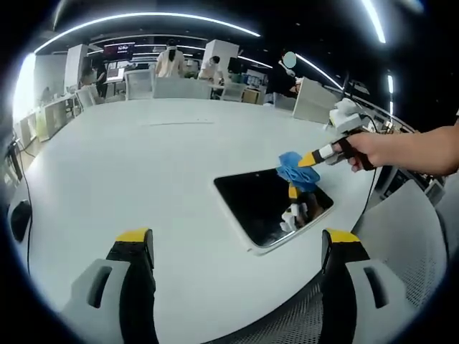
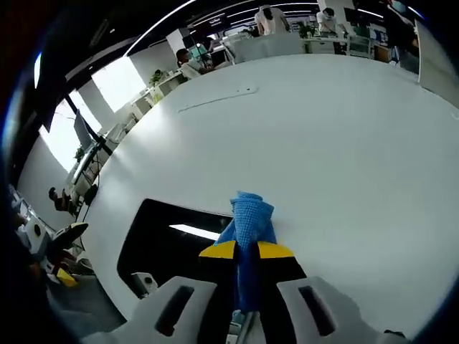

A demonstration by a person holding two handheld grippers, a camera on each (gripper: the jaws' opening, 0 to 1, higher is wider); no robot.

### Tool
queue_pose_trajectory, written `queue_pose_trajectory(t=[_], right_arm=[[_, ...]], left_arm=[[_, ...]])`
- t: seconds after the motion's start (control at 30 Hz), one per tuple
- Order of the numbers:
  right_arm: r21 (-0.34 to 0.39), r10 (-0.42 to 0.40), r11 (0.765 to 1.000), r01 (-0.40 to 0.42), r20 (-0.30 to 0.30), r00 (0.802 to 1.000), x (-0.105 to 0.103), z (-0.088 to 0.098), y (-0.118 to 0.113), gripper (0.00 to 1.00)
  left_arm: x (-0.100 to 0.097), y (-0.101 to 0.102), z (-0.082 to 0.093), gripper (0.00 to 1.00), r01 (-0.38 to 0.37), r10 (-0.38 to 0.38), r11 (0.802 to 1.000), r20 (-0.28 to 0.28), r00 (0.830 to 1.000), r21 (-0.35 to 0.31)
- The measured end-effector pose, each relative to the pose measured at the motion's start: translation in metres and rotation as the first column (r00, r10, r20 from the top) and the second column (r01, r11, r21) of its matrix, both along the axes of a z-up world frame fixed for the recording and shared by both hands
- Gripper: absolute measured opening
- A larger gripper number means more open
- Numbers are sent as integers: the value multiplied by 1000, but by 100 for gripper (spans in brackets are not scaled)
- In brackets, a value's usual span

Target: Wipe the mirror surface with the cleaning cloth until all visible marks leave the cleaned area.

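Mirror, a dark slab with a pale frame, lies flat on the white table, toward the right near edge in the left gripper view. It looks rigid, smooth and breakable, so I would judge it wants light, even pressure rather than a hard push. The blue cleaning cloth sits bunched on the mirror's far right corner, pinched at the tip of the right gripper, which a hand brings in from the right. The left gripper hangs over the near table with its jaws spread wide and nothing between them. The glass carries a reflection of the cloth and tool.

From the right gripper view, the right gripper has its jaws pressed together on the cloth, which stands up in a soft, limp fold; it should drape and smear easily if held by its gathered end. Here the mirror lies left of the cloth, with a bright streak of reflected light on it. Marks are too small to make out in either view.
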State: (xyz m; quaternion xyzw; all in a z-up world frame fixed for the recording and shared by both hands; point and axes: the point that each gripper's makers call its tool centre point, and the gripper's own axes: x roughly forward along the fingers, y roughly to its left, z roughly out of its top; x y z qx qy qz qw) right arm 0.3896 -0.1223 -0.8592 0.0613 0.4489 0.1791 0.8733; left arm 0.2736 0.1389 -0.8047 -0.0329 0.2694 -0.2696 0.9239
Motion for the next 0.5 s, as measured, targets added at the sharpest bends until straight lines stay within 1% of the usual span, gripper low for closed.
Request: queue_pose_trajectory(t=[0.07,0.2,0.27,0.33,0.43,0.5], right_arm=[[-13,-1,1000,1,-5,1000,0,-6,-1,6],[-27,-9,1000,9,-3,1000,2,-6,1,2],[-72,27,997,-26,17,999,2,-4,4,1],[-85,46,995,-44,22,999,1,-3,9,1],[-69,46,997,-45,5,999,0,-5,16,1],[-81,37,996,-37,4,999,1,-6,16,1]], left_arm=[[0,0,0,97,1,-1,1000,1,1000,1],[0,1,0,97,1,-1,1000,0,1000,3],[0,1,-1,97,0,0,1000,0,1000,3],[0,1,0,97,0,0,1000,0,1000,3],[0,1,0,97,0,0,1000,1,1000,4],[0,1,0,97,2,-2,1000,0,1000,3]])
